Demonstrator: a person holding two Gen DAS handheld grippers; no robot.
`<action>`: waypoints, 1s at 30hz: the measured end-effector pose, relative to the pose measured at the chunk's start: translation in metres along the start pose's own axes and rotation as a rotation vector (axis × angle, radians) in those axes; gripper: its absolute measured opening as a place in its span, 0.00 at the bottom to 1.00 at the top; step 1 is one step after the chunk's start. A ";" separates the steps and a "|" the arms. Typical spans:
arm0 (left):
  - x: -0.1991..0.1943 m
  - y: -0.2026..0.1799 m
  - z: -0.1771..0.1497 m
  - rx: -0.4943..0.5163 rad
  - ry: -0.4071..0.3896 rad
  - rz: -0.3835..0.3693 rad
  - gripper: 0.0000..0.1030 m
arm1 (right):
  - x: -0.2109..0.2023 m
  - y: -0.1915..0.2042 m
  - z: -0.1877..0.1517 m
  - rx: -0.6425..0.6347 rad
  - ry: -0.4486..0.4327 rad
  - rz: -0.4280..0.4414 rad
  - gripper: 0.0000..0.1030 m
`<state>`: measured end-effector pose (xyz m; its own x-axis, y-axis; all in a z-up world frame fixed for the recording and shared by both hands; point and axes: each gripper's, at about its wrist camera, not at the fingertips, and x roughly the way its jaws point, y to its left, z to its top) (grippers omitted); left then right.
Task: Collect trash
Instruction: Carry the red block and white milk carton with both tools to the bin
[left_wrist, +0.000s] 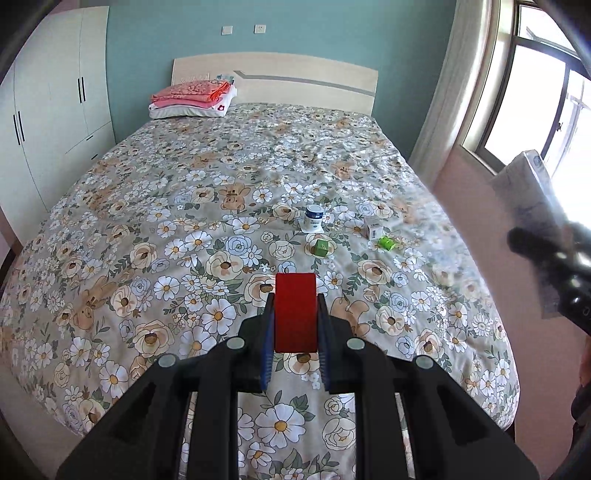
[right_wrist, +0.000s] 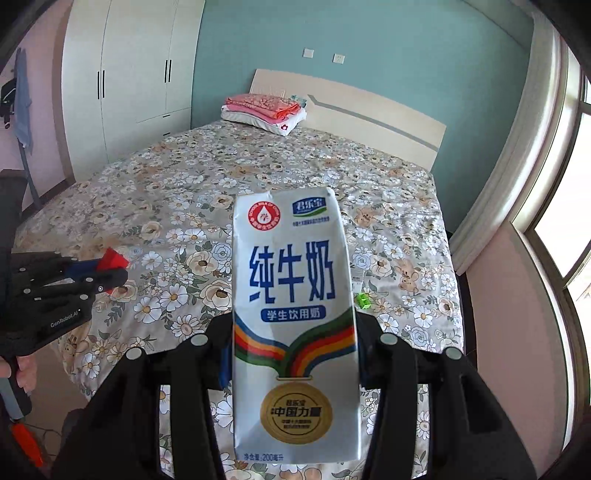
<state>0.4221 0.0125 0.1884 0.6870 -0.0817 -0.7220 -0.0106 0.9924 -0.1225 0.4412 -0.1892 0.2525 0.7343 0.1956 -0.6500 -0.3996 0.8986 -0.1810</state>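
Filling most of the right wrist view, a white milk carton (right_wrist: 295, 325) hid the bed behind it; its base ran nearly to the lower frame edge. The right gripper (right_wrist: 291, 354) had its jaws clamped on the carton's two sides, holding it above the floral bedspread (right_wrist: 166, 206). Large blue characters on the carton read 纯牛奶, with 学生饮用奶 on a blue band beneath, a gold seal reading 中国力量, a small blue logo 君乐宝 at the top, and 净含量:200毫升 at the bottom. A red round emblem sat at the upper left; its ring text was too small to read.

The left gripper (left_wrist: 295, 314) had its jaws pressed against a flat red box (left_wrist: 295, 312), held over the near part of the bed; no writing showed on its red face. From the right wrist view only a red corner of it showed past the fingers, and the gripper's black body bore the words GenRobot.AI.

Further up the bedspread lay a small white jar with a blue label (left_wrist: 314, 216) on a white scrap, a small white carton (left_wrist: 373, 227), a green cube (left_wrist: 320, 247) and a crumpled bright green piece (left_wrist: 386, 242); their print was too small to make out. At the right edge of the left wrist view the milk carton and right gripper appeared blurred and partly cut off.

Folded pink bedding (left_wrist: 194, 96) lay on a pillow by the headboard (left_wrist: 295, 74).
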 end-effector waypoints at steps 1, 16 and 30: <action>-0.013 0.000 -0.004 0.006 -0.011 -0.002 0.21 | -0.013 0.003 -0.003 0.002 -0.008 0.000 0.47; -0.152 0.011 -0.091 0.116 -0.139 0.000 0.22 | -0.156 0.055 -0.086 -0.003 -0.063 0.027 0.47; -0.161 0.026 -0.201 0.232 -0.078 -0.045 0.22 | -0.166 0.102 -0.197 -0.004 -0.007 0.148 0.47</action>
<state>0.1651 0.0325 0.1642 0.7373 -0.1278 -0.6634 0.1820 0.9832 0.0129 0.1700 -0.2081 0.1966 0.6710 0.3289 -0.6645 -0.5061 0.8582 -0.0863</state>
